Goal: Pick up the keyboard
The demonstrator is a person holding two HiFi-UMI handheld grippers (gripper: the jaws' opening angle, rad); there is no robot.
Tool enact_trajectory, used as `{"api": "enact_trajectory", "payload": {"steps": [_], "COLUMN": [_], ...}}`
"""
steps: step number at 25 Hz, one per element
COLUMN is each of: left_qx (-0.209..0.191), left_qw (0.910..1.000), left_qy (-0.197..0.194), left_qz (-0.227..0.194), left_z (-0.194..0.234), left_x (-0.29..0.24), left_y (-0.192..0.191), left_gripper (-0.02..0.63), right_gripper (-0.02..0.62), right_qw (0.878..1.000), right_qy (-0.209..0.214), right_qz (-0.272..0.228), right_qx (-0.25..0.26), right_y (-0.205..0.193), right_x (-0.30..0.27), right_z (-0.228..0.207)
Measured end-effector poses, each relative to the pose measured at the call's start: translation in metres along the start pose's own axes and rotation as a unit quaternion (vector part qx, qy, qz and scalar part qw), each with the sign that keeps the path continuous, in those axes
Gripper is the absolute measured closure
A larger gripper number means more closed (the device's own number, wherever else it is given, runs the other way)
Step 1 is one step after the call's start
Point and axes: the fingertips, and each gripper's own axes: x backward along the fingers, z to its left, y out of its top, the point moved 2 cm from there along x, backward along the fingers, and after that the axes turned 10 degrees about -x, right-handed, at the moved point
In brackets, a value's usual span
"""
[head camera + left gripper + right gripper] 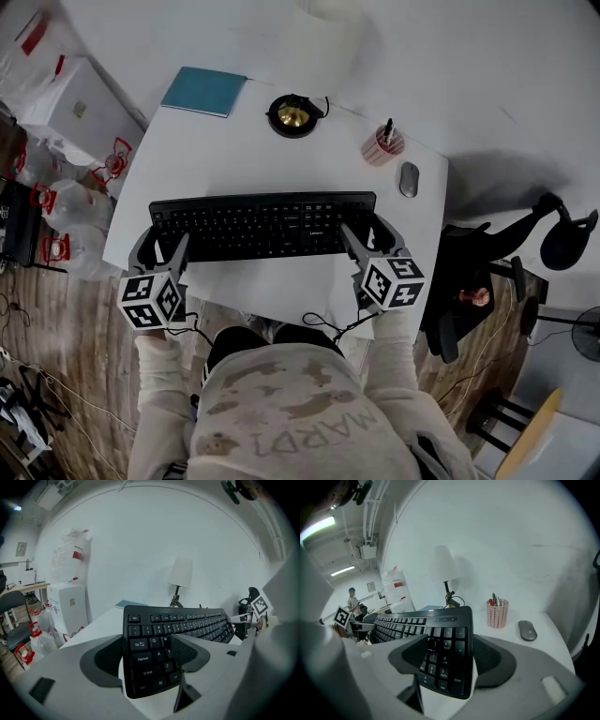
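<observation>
A black keyboard (pixel 262 225) lies across the white table (pixel 281 150), in front of the person. My left gripper (pixel 161 246) is at its left end and my right gripper (pixel 367 230) at its right end. In the left gripper view the jaws of the gripper (pixel 147 656) stand wide apart. The keyboard's (pixel 183 623) Caps Lock corner sits between them, and the right jaw overlaps the keys. In the right gripper view the gripper (pixel 450 658) likewise straddles the number-pad end of the keyboard (pixel 450 634). Whether the pads press on it I cannot tell.
Behind the keyboard stand a pink pen cup (pixel 382 145), a grey mouse (pixel 409 179), a lamp's base (pixel 293 115) and a blue notebook (pixel 203 91). A black chair (pixel 469 272) stands right of the table. Plastic bags (pixel 75 216) and a white box (pixel 80 108) are on the left.
</observation>
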Motion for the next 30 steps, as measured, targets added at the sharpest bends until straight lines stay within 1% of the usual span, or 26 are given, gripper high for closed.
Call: {"api": "enact_trajectory", "payload": {"steps": [4, 10, 18, 25, 30], "left_qx": [-0.015, -0.041, -0.058, -0.066, -0.079], "left_qw": [0.9993, 0.9953, 0.9897, 0.9853, 0.9804], "left_qy": [0.0, 0.001, -0.006, -0.02, -0.025], "left_qz": [-0.035, -0.088, -0.131, -0.156, -0.179], "left_z": [-0.007, -0.017, -0.031, -0.044, -0.052], "left_x": [0.006, 0.018, 0.031, 0.037, 0.047], "left_y": [0.026, 0.066, 0.104, 0.13, 0.148], "left_gripper": [0.279, 0.279, 0.279, 0.279, 0.279], "right_gripper": [0.284, 0.284, 0.284, 0.282, 0.282], "right_qw": [0.999, 0.996, 0.989, 0.983, 0.979], "right_qy": [-0.009, -0.017, -0.026, -0.038, -0.043], "right_qz": [-0.037, -0.087, -0.137, -0.172, -0.194], "right_qx": [0.014, 0.025, 0.04, 0.051, 0.053], "right_y": [0.021, 0.048, 0.077, 0.098, 0.108], "right_x": [0.015, 0.039, 0.074, 0.102, 0.12], "right_z": [0.003, 0.006, 0.012, 0.013, 0.016]}}
